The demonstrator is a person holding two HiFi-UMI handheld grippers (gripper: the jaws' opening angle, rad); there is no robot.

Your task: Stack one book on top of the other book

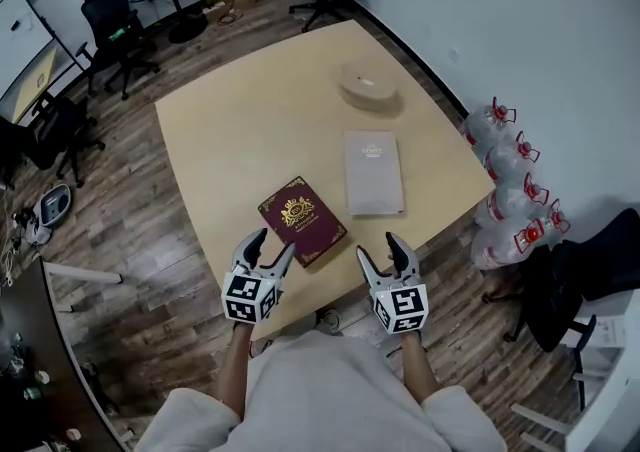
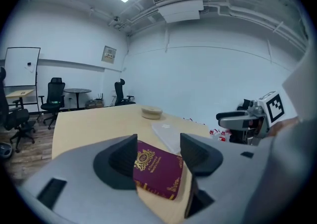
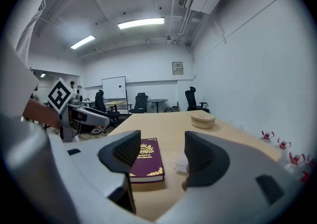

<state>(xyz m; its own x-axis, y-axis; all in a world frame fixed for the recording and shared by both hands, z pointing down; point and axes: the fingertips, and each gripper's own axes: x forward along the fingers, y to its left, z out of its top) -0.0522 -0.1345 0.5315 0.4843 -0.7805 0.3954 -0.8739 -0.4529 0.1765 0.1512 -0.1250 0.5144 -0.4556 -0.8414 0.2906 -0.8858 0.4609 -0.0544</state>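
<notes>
We count two books lying apart on the table (image 1: 230, 120), the maroon book (image 1: 302, 221) nearest us and the grey book (image 1: 373, 172) right of it, farther off, while our left gripper (image 1: 274, 243) and right gripper (image 1: 379, 247) hover wide-jawed, holding nothing.
</notes>
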